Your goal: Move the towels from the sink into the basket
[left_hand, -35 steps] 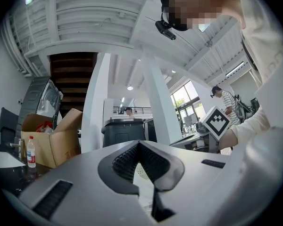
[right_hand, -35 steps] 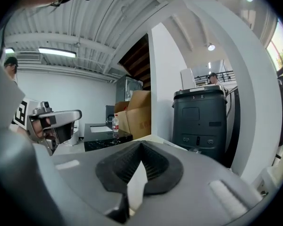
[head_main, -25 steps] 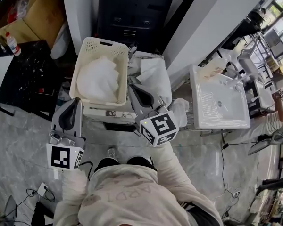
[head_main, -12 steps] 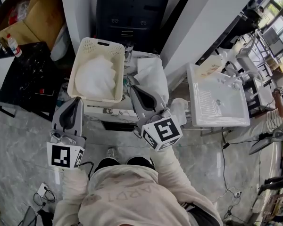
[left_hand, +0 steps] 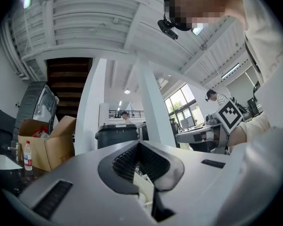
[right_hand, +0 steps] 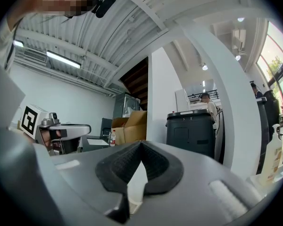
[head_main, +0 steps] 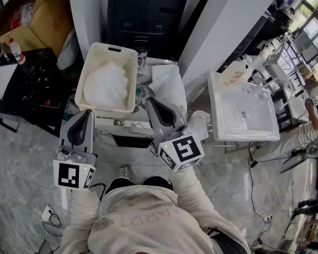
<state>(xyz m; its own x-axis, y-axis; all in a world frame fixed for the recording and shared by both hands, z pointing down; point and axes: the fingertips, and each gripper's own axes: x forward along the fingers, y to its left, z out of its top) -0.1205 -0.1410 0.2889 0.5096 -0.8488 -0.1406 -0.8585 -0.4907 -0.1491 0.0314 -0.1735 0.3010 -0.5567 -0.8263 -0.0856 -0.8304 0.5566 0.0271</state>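
A cream plastic basket [head_main: 91, 100] stands ahead of me with white towels [head_main: 107, 84] piled inside. To the right, the white sink [head_main: 243, 115] has a bare basin with no towel showing in it. My left gripper [head_main: 85, 116] is held just short of the basket's near edge, jaws together and nothing between them. My right gripper [head_main: 152, 102] is raised beside the basket's right corner, also shut and empty. In the left gripper view the left gripper [left_hand: 139, 144] points up and out into the room, tips meeting. So does the right gripper [right_hand: 141, 144] in its own view.
A white cloth [head_main: 168, 82] lies on the surface right of the basket, and a white bundle [head_main: 200, 125] sits by my right gripper. A dark bin [head_main: 146, 12] stands behind. Cardboard boxes [head_main: 34, 20] and a bottle [head_main: 15, 50] are at the left. Cables run over the marble floor [head_main: 21, 168].
The head view has drifted slightly; the basket and sink sit a little further left in frame. Both grippers stay shut and almost in place.
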